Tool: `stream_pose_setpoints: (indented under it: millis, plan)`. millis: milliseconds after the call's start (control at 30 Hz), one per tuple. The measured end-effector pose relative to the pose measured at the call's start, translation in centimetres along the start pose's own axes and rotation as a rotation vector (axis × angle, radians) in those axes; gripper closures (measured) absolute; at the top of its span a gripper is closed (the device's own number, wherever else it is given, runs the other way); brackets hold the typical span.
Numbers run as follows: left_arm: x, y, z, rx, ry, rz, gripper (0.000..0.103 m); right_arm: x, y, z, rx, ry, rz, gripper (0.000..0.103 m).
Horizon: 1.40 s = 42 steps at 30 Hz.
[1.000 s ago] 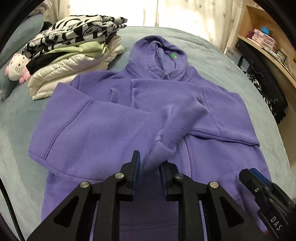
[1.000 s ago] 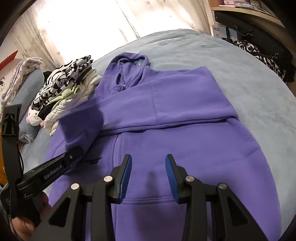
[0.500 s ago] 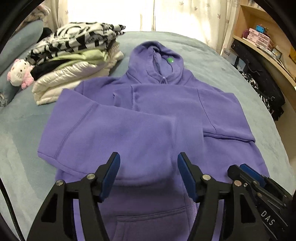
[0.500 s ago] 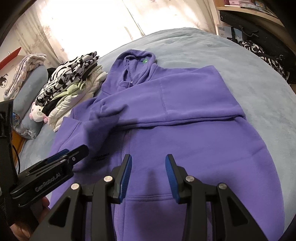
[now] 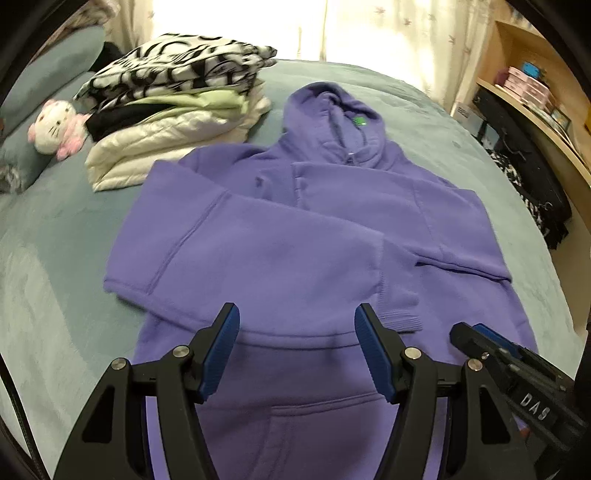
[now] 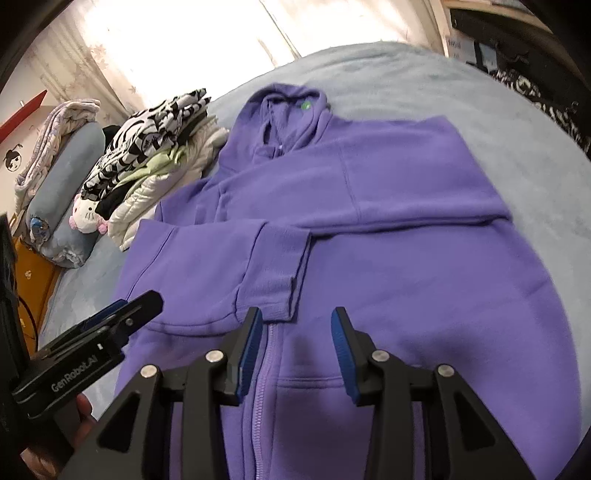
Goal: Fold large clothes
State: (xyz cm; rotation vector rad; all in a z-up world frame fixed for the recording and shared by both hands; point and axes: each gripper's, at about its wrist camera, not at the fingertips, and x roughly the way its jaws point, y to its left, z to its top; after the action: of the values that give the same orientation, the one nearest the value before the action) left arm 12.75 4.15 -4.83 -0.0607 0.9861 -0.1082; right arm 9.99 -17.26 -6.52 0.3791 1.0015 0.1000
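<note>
On bed (image 5: 55, 229) ahead of us, purple hoodie (image 5: 314, 258) lies flat, sleeves crossed, long axis hem-to-hood away from us; left gripper (image 5: 295, 349) and right gripper (image 6: 297, 350) both agape, empty, over hem end, equally near

Being lit from the far side by a curtained window (image 5: 236, 26) blowing out to white glare in both views. Casting soft shadows under the left gripper (image 5: 295, 349) and right gripper (image 6: 297, 350) onto the purple hoodie (image 5: 295, 240). Bending strongly and darkening toward the edges, blurring slightly there.
</note>
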Motion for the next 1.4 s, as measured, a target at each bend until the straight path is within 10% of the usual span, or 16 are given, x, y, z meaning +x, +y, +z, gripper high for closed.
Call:
stream_pose_setpoints:
  millis: [567, 633, 667, 1033, 1200, 1400]
  plan:
    - [0.5, 7.5, -2.5, -0.138, 0.049, 0.077, 0.04, 7.2, 1.4, 1.2, 0.055, 0.123, 0.071, 0.055]
    - [0.4, 7.7, -2.5, -0.138, 0.042, 0.076, 0.04, 6.8, 2.5, 1.6, -0.01, 0.078, 0.037, 0.065]
    - [0.4, 7.7, -2.5, -0.139, 0.04, 0.076, 0.04, 6.5, 3.1, 1.9, -0.049, 0.065, 0.033, 0.094]
    - [-0.6, 8.3, -2.4, -0.153, 0.0, 0.08, 0.04, -5.5, 12.2, 9.0, -0.416, -0.379, 0.077, 0.094]
    - [-0.5, 8.4, -2.5, -0.149, -0.002, 0.089, 0.04, -6.4, 8.5, 12.7, -0.364, -0.463, -0.054, 0.094]
    - [0.6, 8.9, -2.3, -0.154, 0.024, 0.085, 0.04, -0.3, -1.5, 13.8, -0.168, -0.277, -0.251, 0.081]
